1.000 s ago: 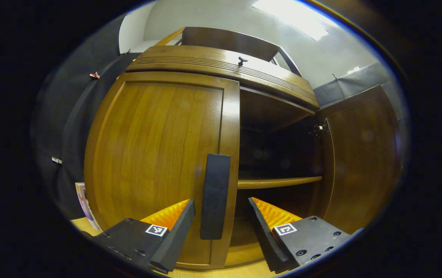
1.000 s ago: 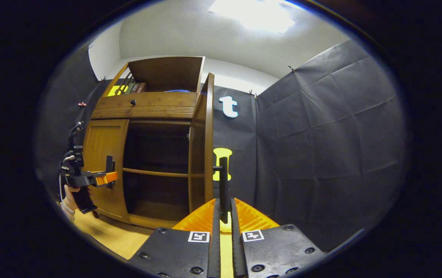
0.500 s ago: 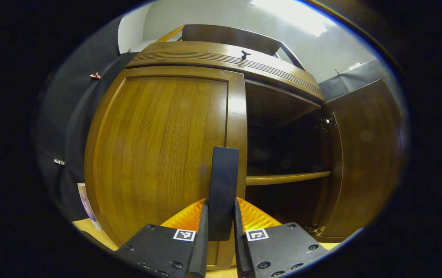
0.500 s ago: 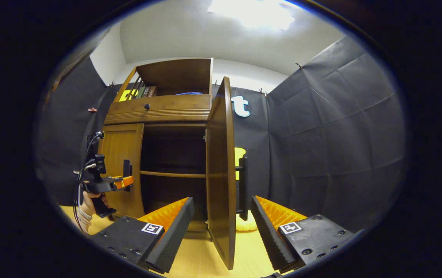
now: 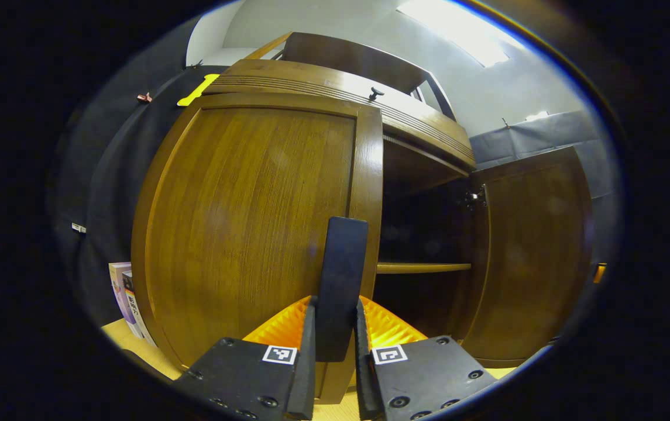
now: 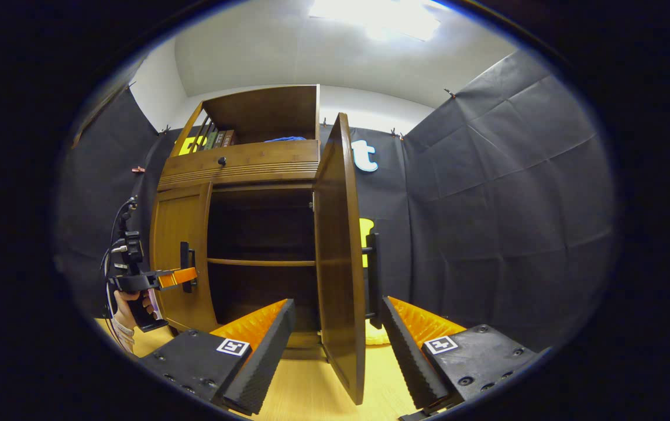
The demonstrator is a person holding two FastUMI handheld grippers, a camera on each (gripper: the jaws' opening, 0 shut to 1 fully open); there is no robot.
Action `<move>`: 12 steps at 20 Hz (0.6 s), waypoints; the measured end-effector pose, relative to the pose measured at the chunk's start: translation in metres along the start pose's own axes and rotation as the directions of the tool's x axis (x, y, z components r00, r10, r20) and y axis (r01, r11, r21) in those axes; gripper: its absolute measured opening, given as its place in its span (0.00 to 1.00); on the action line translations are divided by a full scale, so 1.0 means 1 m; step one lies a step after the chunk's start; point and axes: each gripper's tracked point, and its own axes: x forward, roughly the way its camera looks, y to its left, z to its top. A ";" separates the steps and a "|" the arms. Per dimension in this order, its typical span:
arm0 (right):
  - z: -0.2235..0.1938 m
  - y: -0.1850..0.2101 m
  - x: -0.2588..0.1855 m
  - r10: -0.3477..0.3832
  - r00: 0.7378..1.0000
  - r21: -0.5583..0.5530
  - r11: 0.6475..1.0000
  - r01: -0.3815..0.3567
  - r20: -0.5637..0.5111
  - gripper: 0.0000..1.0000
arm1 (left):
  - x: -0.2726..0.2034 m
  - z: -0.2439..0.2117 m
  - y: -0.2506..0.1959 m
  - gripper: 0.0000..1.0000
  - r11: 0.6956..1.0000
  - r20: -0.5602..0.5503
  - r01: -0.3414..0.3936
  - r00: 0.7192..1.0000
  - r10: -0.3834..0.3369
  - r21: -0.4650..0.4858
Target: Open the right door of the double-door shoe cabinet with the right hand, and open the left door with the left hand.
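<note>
The left door (image 5: pixel 253 234) of the shoe cabinet (image 6: pixel 241 169) sits barely ajar, its handle (image 5: pixel 340 286) clamped by the left gripper (image 5: pixel 335 345). The right door (image 6: pixel 337 257) stands wide open between the parted fingers of the right gripper (image 6: pixel 335 351).

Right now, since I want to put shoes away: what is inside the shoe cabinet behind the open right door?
Behind the open right door, the cabinet shows one wooden shelf and dark space above and below it. No shoes are visible. The half behind the left door stays covered.
</note>
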 end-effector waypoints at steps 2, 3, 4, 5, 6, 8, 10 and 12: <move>0.004 0.006 0.000 0.004 1.000 -0.008 1.000 -0.004 0.012 0.94 | -0.014 0.003 -0.002 0.33 0.999 -0.004 0.045 0.999 -0.045 -0.025; 0.006 0.011 -0.002 0.006 1.000 -0.013 1.000 -0.006 0.017 0.93 | -0.022 0.004 -0.001 0.34 0.997 -0.005 0.066 0.998 -0.066 -0.039; 0.008 0.016 -0.001 0.012 1.000 -0.017 1.000 -0.012 0.018 0.93 | -0.029 0.005 -0.002 0.34 0.995 -0.008 0.083 0.996 -0.084 -0.050; 0.007 0.022 -0.001 0.019 1.000 -0.021 1.000 -0.018 0.017 0.93 | -0.036 0.006 -0.001 0.34 0.994 -0.013 0.098 0.995 -0.099 -0.054; 0.006 0.027 0.000 0.025 1.000 -0.025 0.999 -0.024 0.013 0.93 | -0.044 0.008 0.000 0.33 0.993 -0.017 0.111 0.994 -0.112 -0.050; 0.000 0.039 -0.001 0.043 0.999 -0.025 0.999 -0.043 0.002 0.90 | -0.057 0.010 0.002 0.34 0.990 -0.031 0.135 0.990 -0.136 -0.039; -0.005 0.051 0.002 0.059 0.998 -0.016 0.998 -0.059 -0.010 0.90 | -0.073 0.014 0.004 0.33 0.987 -0.034 0.157 0.987 -0.158 -0.030; -0.012 0.061 0.007 0.071 0.997 -0.013 0.997 -0.072 -0.032 0.90 | -0.089 0.017 0.010 0.33 0.985 -0.030 0.170 0.985 -0.171 -0.026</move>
